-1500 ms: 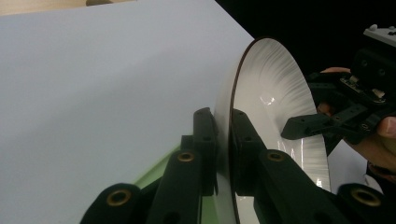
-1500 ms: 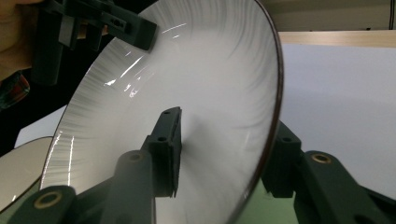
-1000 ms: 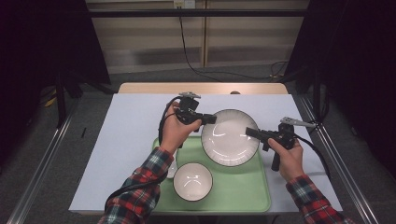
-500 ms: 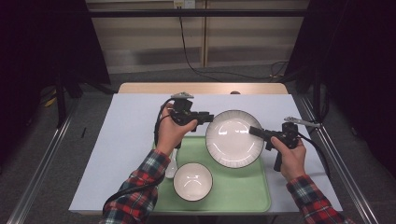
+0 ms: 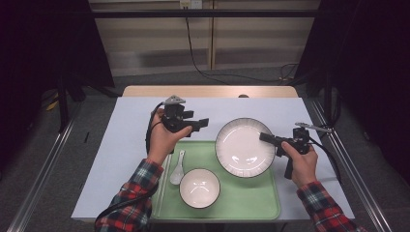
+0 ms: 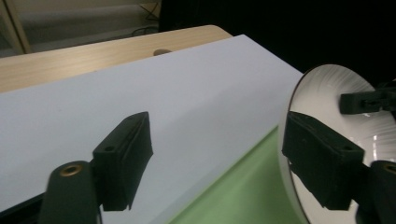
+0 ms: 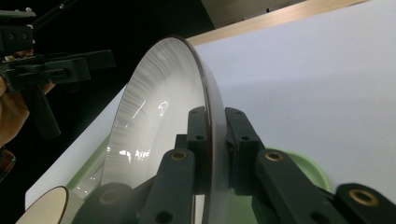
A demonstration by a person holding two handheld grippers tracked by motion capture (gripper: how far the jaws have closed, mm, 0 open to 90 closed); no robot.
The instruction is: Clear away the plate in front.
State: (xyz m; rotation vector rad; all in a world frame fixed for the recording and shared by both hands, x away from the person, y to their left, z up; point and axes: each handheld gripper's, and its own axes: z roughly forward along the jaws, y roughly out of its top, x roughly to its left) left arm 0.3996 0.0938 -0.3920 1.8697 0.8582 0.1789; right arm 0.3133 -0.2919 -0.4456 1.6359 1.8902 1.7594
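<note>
Left gripper (image 5: 202, 123) has just let go! Its jaws have been opening and now stand apart with nothing between them, and the hand has slid away to the left of the plate (image 5: 245, 146), out over the pale counter (image 5: 125, 140). A second ago both grippers held that plate by opposite edges; now it's all down to the right gripper (image 5: 265, 137). Look along the right gripper's own jaws: they're clamped tight on the plate's rim (image 7: 208, 135), one pad each side. From above, the plate sits over the far right part of the green tray (image 5: 251, 203), its top edge reaching past the tray. Bowl (image 5: 199, 188) and spoon (image 5: 178, 166) wait on the tray, untouched. My read: this is a handover, and the right hand alone now carries and places the plate, so a one-sided grip must keep it from tipping.
</note>
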